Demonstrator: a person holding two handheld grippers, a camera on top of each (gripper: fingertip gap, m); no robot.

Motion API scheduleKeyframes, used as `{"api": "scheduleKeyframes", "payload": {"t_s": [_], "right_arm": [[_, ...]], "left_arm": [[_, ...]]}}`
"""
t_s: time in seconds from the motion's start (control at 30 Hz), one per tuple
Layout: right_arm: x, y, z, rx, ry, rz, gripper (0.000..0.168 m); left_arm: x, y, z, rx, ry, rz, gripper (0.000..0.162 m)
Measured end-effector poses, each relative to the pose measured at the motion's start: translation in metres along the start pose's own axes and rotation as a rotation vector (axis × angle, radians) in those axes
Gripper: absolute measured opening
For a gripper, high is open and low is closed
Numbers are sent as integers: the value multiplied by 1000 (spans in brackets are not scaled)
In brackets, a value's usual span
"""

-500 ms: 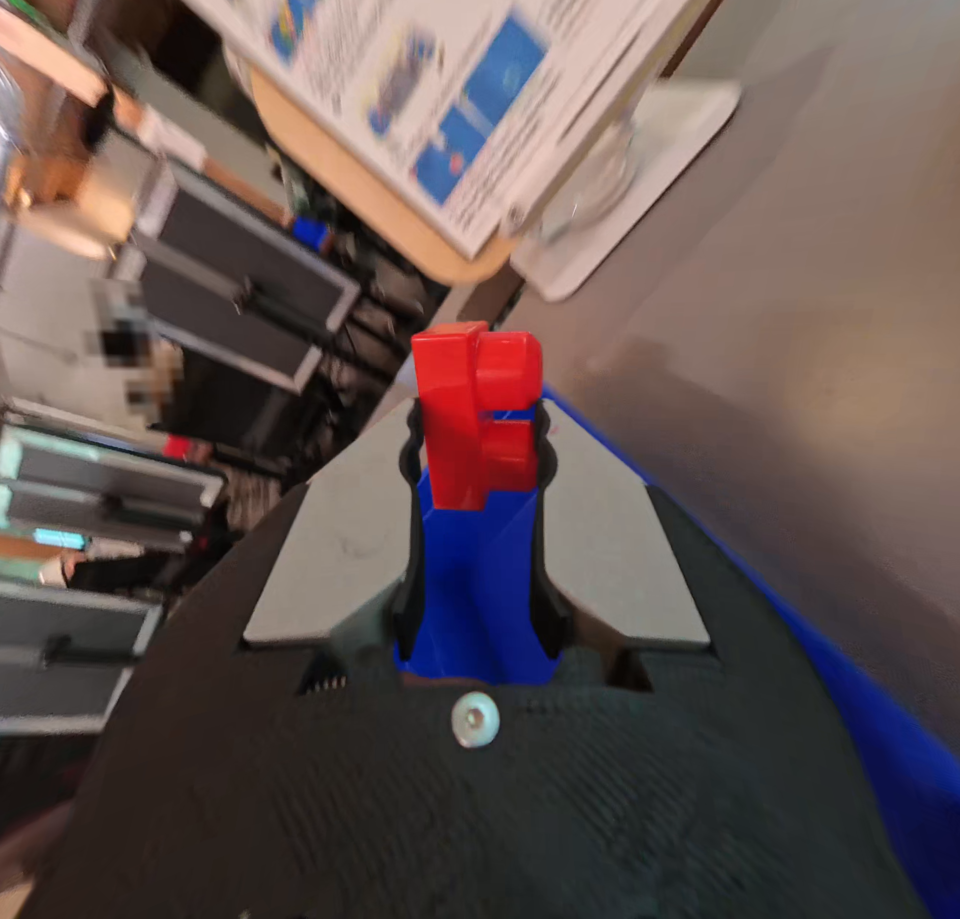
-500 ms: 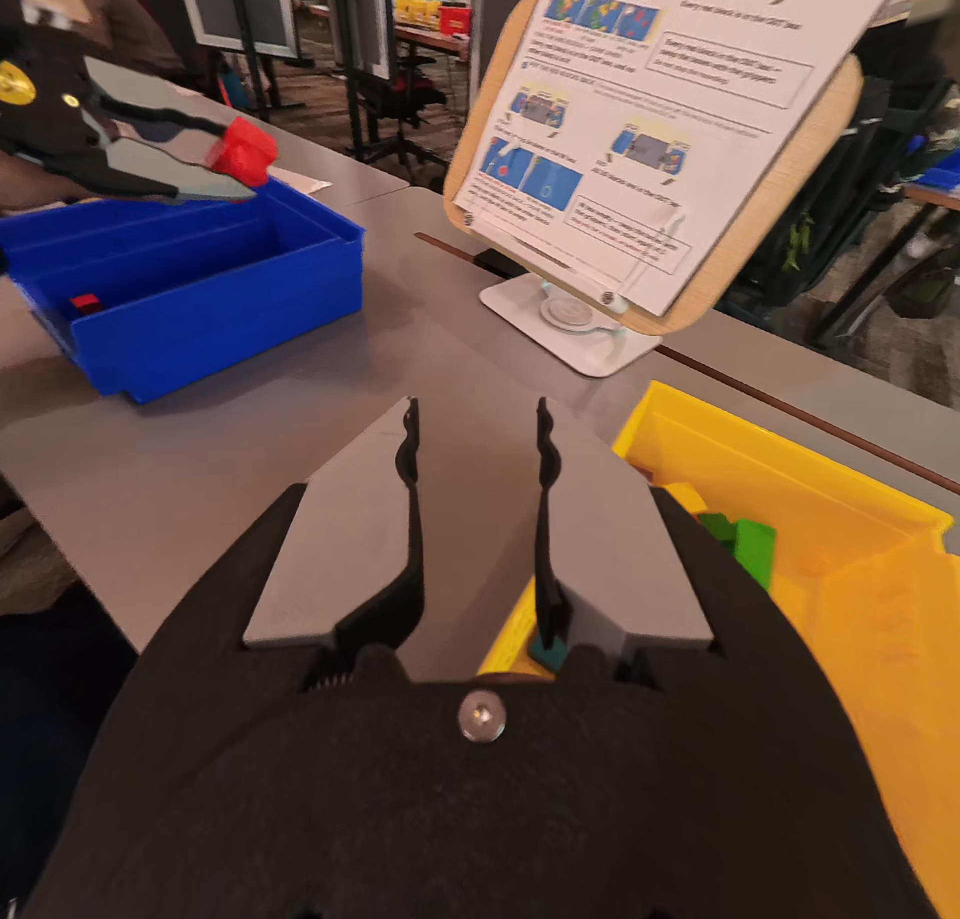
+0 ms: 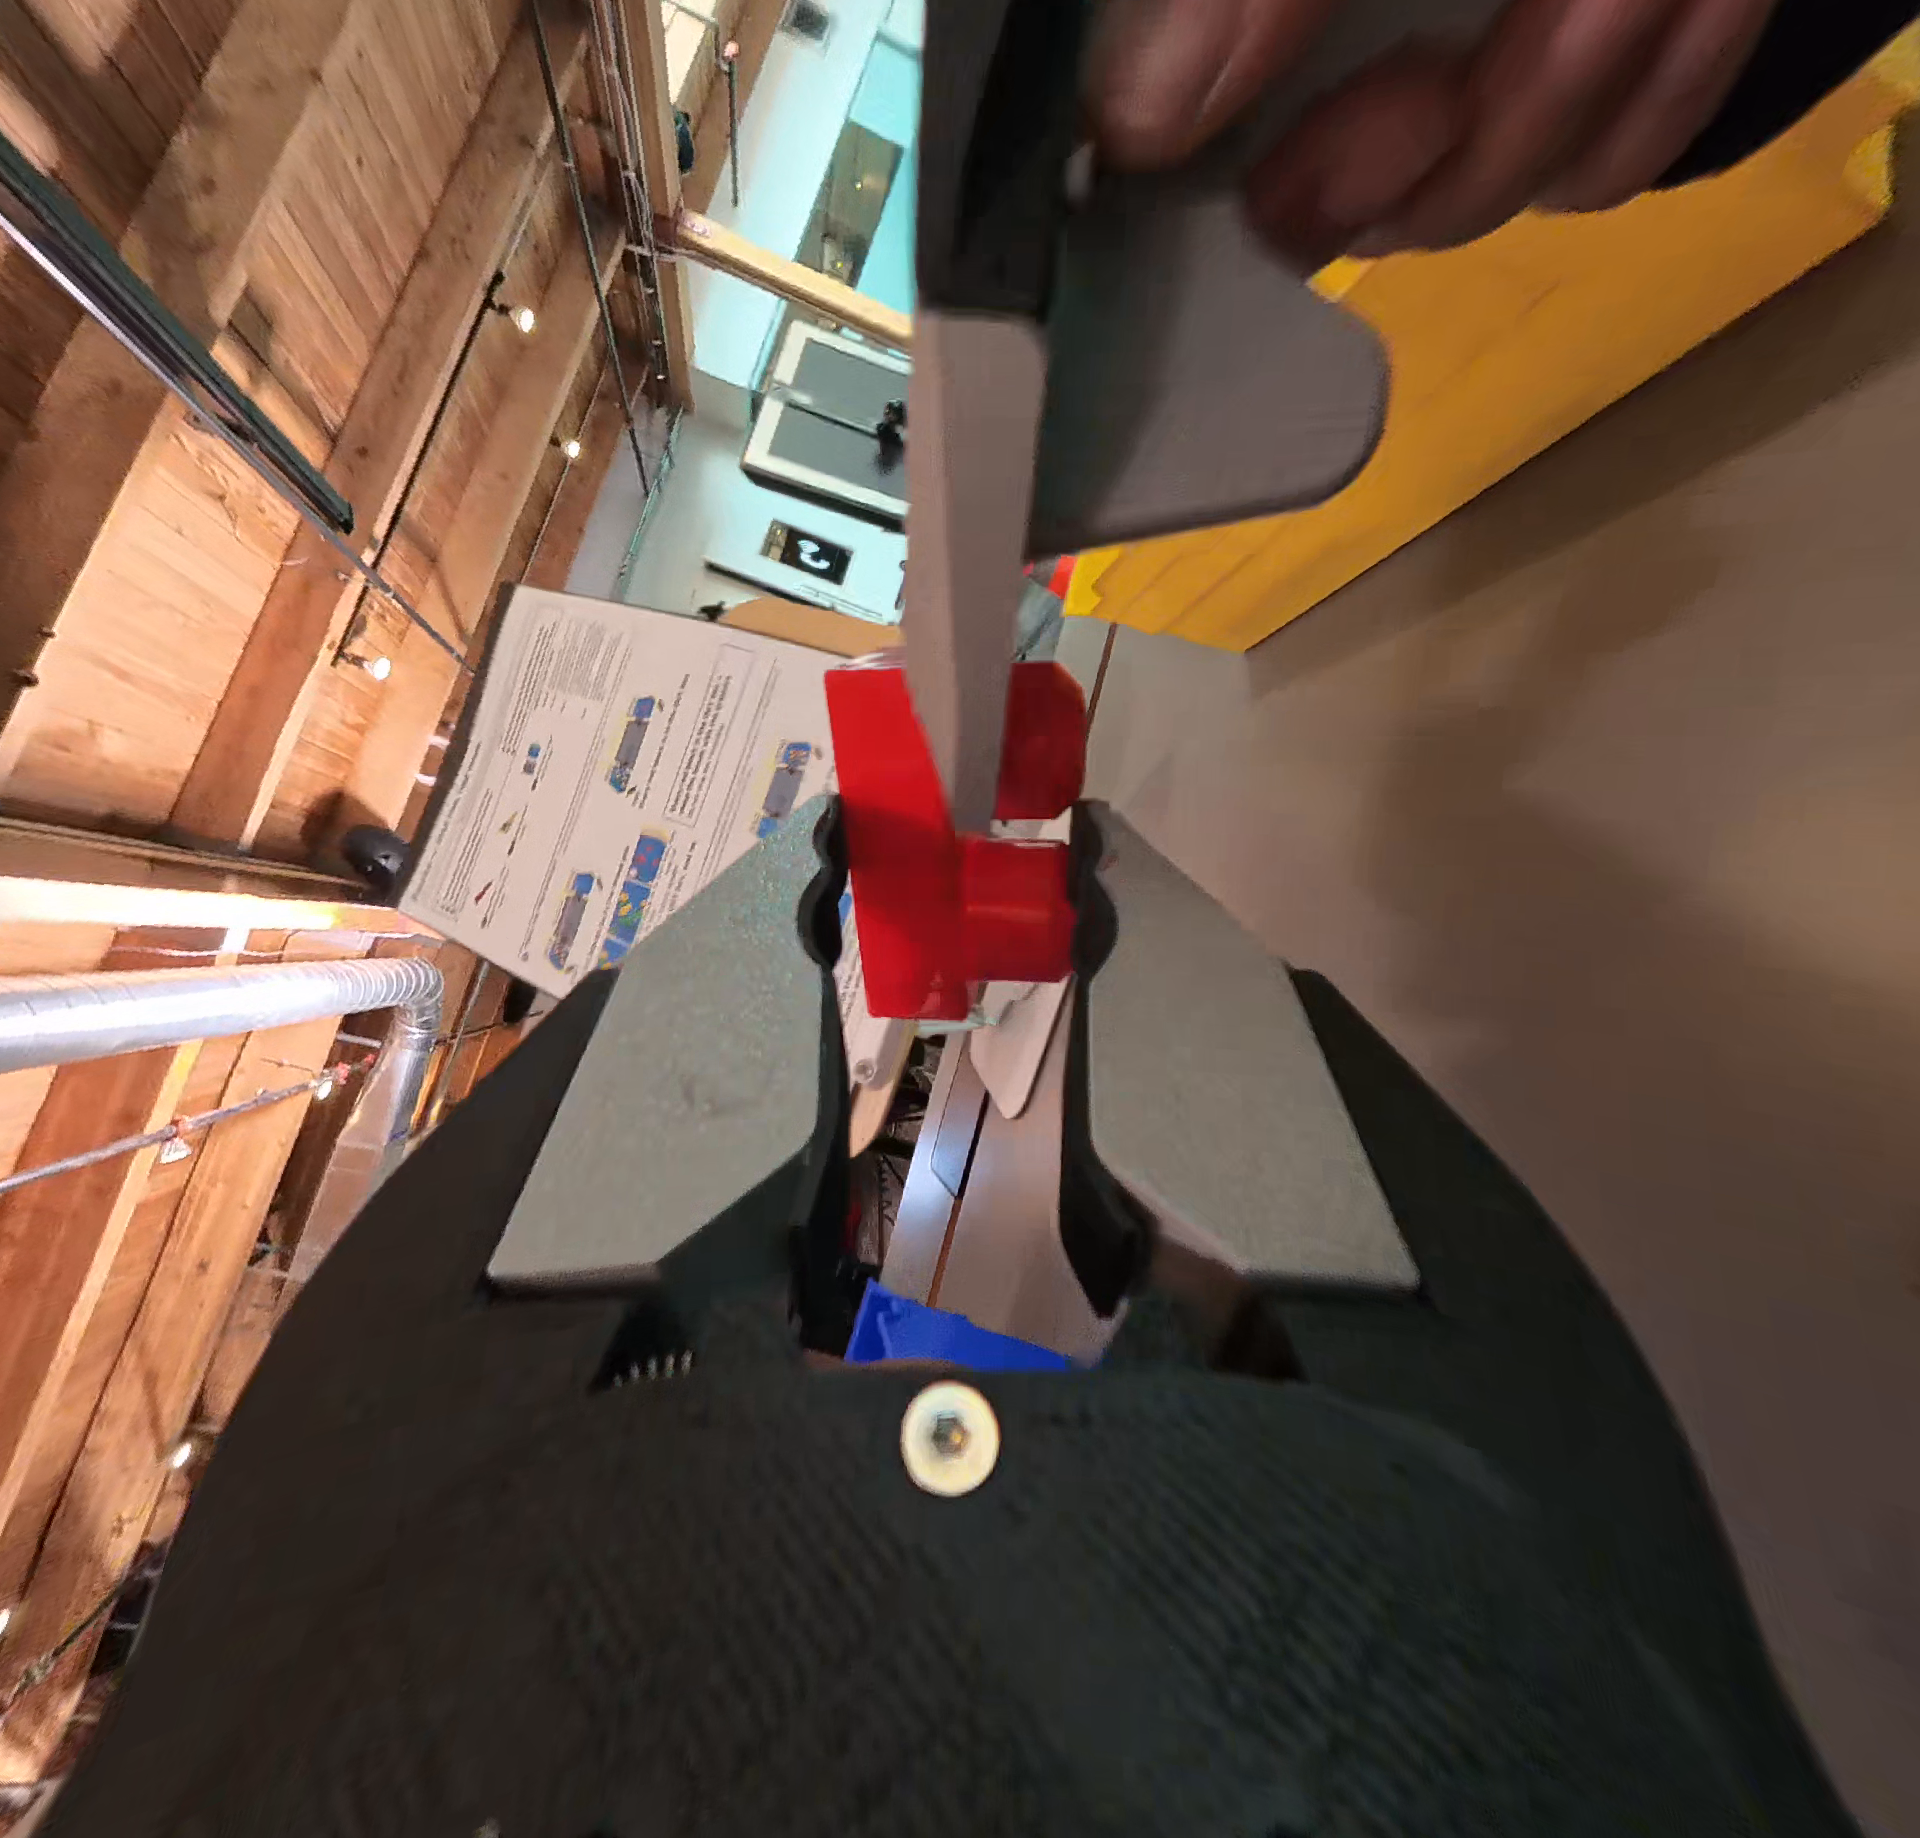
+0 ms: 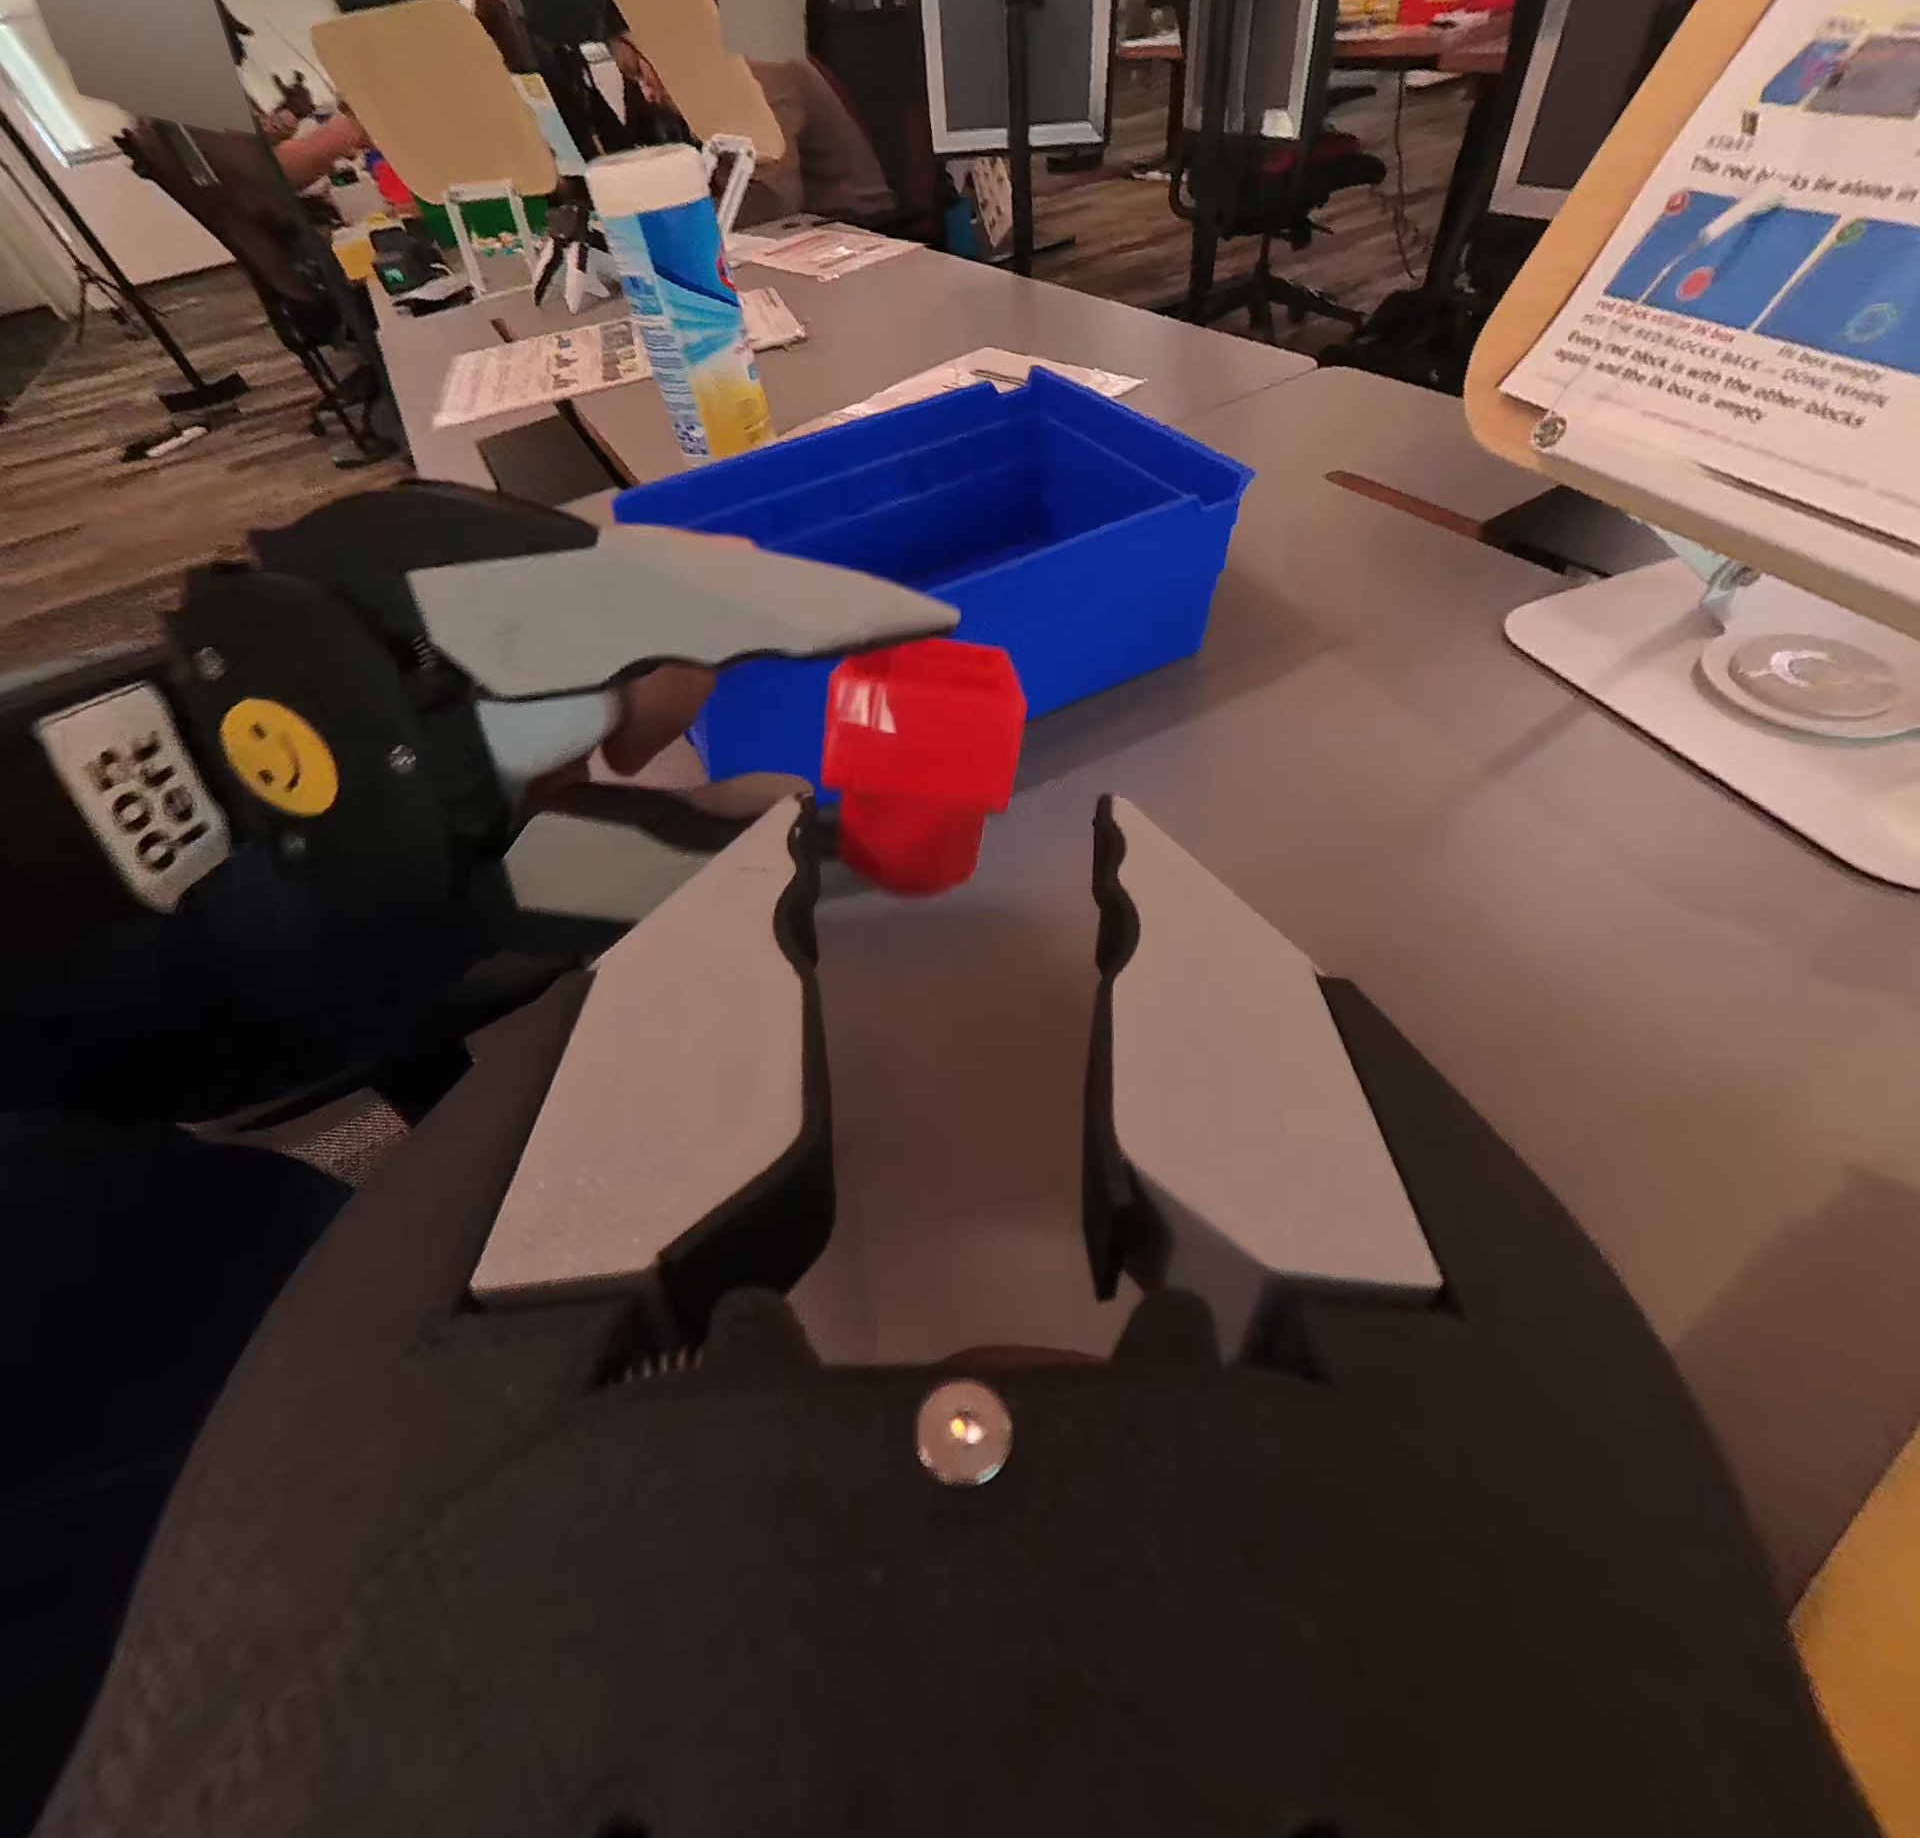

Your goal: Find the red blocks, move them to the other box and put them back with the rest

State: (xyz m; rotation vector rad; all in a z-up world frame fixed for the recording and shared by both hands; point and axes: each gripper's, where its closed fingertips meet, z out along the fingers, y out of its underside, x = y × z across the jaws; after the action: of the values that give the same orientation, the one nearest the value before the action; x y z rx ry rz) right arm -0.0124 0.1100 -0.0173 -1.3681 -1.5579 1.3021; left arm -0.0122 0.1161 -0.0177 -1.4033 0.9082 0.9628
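My left gripper is shut on a red block and holds it in the air, turned on its side. In the right wrist view the left gripper comes in from the left with the red block at its tips. My right gripper is open, and the block sits just at its fingertips, close to its left finger. One finger of the right gripper crosses in front of the block in the left wrist view. The blue box stands behind the block. The yellow box is partly in view.
An instruction sheet on a wooden stand with a white base stands at the right of the grey table. A wipes canister and papers lie behind the blue box. A corner of the yellow box is at the lower right.
My left gripper has carried the red block from above the blue box across to my right gripper and rolled sideways. My right gripper has swung left from the yellow box to meet it.
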Motion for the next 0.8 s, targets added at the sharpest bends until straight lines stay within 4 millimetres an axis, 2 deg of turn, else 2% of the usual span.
{"api": "scheduleKeyframes", "payload": {"t_s": [0.07, 0.13, 0.27, 0.37, 0.43, 0.53, 0.63, 0.7, 0.77, 0.8], "right_arm": [[0, 5, 7, -8, -18, 22, 50], [0, 12, 13, -36, -29, 25, 36], [3, 11, 15, -31, 2, 5, 35], [8, 4, 7, -9, 43, -23, 35], [22, -5, -8, 21, 116, -43, 35], [58, -24, -49, 92, 266, -57, 35], [117, -32, -105, 161, 507, -47, 34], [160, -21, -137, 158, 648, -1, 35], [199, 7, -155, 80, 750, 69, 34], [216, 25, -158, 18, 775, 110, 35]], "left_arm": [[9, -3, 3, 5, -1, 20, 41], [17, 0, 6, -21, 15, 46, 41], [14, 1, 6, -1, 0, -1, 40], [7, -1, 1, 23, 0, -67, 39], [0, 2, -2, 23, 12, -135, 31], [-15, 16, -7, 3, 1, -239, 30], [-30, 38, -9, -56, -25, -298, 30], [-33, 51, -10, -91, -13, -333, 32], [-38, 64, -11, -124, -25, -368, 31], [-41, 70, -12, -134, -24, -394, 31]]}}
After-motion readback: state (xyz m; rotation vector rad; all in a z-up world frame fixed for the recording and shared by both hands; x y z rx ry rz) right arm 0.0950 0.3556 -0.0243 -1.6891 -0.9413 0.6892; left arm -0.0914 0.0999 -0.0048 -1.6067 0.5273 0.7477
